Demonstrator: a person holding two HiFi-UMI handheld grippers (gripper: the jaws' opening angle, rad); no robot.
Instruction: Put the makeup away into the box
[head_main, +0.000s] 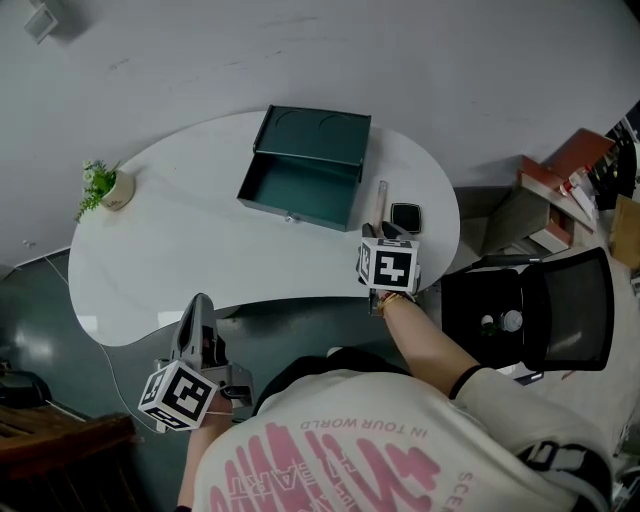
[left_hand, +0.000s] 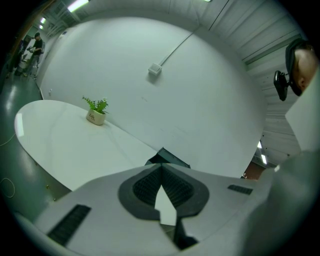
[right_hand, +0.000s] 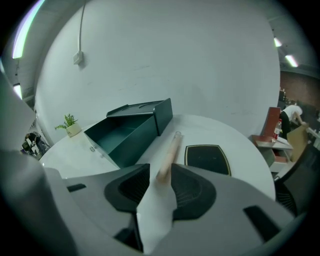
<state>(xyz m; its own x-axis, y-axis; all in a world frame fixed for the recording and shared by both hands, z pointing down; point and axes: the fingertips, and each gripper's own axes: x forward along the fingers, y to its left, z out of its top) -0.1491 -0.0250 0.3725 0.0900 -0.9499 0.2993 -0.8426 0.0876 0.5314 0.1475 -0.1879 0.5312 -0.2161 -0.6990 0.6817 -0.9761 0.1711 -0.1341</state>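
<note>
Likely light, stiff and slick, the slender makeup tube (right_hand: 170, 152) lies with its near end at the parted, unclamped jaw tips of the right gripper (right_hand: 161, 175), open box (right_hand: 125, 132) just left, best pinched mid-length; the left gripper (left_hand: 161, 170) is closed, empty.

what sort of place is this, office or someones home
Probably an office or studio rather than a home: a black office chair stands by a white curved table, with stacked books against a bare wall and a small potted plant for decoration.
</note>
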